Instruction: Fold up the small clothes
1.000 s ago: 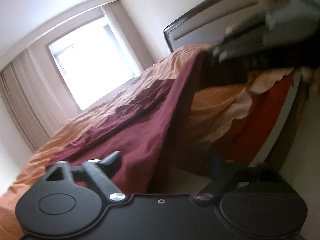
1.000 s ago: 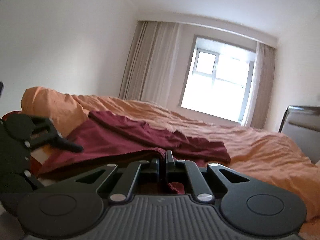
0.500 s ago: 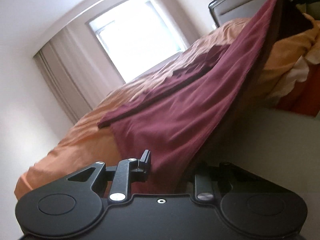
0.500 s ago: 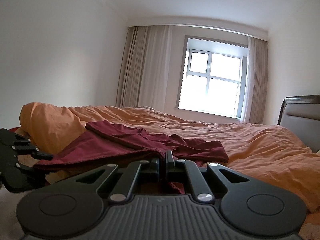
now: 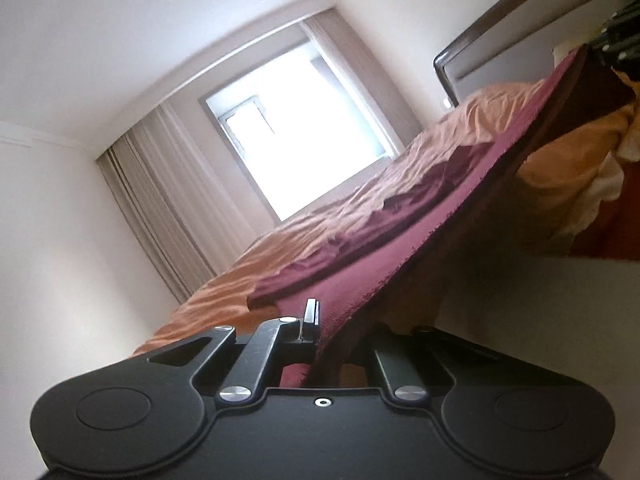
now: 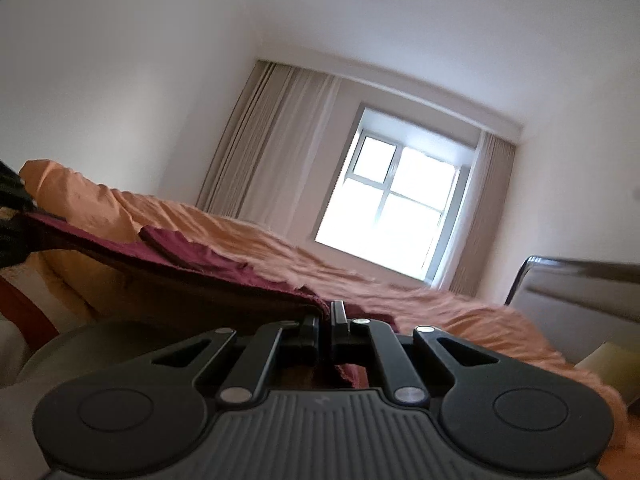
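The garment [image 5: 404, 248] is a plain dark maroon, without print. The bedspread [image 5: 436, 152] beneath it is a plain orange, paler and more yellow where it hangs over the bed's side, with a strip of red and a fold of cream below. Each hand-held gripper, left [image 5: 316, 332] and right [image 6: 326, 320], is matte black with small silver screw heads. The curtains [image 6: 276, 140] are beige, the walls [image 6: 120, 100] white, the window frame [image 6: 390, 192] grey, and the headboard [image 6: 576, 292] grey with a dark brown rim.
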{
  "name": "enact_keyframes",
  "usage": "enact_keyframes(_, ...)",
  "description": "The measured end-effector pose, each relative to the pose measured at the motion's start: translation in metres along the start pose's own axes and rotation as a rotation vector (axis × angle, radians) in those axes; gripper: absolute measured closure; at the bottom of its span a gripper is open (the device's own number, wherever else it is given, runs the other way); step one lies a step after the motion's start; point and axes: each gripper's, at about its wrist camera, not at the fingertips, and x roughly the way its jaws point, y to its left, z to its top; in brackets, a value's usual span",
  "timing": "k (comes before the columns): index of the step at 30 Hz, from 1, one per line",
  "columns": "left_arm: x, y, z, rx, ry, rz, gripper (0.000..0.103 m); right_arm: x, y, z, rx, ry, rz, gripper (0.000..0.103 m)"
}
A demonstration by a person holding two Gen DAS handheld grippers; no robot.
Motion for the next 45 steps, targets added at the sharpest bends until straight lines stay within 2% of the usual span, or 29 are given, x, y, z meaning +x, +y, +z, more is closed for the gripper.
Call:
enact_keyframes(3,-0.017,0.005,0.009,0.023,-0.013,-0.018,0.1,-0.013,-0.003,0.004,-0.021,-0.019,0.002,0.098)
enact_keyframes(10,-0.048,0.008,0.022,0.149,-0.037,-0.054,0.098,-0.034,-0.009,0.012,-0.086,-0.026,0.021,0.098)
enact_keyframes(16,-0.032,0.008,0.021,0.21,0.005,-0.088,0.094,-0.017,-0.012,0.013,-0.022,0.015,0.027,0.098)
enact_keyframes(22,-0.004,0.035,0.04,0.192,0.031,-0.139,0.094,0.017,-0.025,0.027,-0.042,0.012,0.036,0.098)
enact_keyframes(25,0.021,0.056,0.058,0.143,0.043,-0.169,0.094,0.048,-0.032,0.038,-0.06,0.002,0.04,0.098)
enact_keyframes(31,0.095,0.1,0.093,0.063,0.098,-0.288,0.095,0.14,-0.048,0.067,-0.116,0.006,0.042,0.097)
enact_keyframes(34,0.148,0.117,0.11,0.014,0.178,-0.328,0.094,0.196,-0.048,0.078,-0.181,0.047,0.044,0.097)
enact_keyframes(37,0.207,0.128,0.122,-0.034,0.27,-0.299,0.094,0.254,-0.047,0.086,-0.221,0.084,0.05,0.097)
enact_keyframes(41,0.288,0.136,0.122,-0.117,0.355,-0.314,0.093,0.326,-0.04,0.078,-0.222,0.148,0.061,0.097)
enact_keyframes(45,0.349,0.138,0.1,-0.169,0.414,-0.361,0.093,0.387,-0.036,0.055,-0.189,0.235,0.092,0.097)
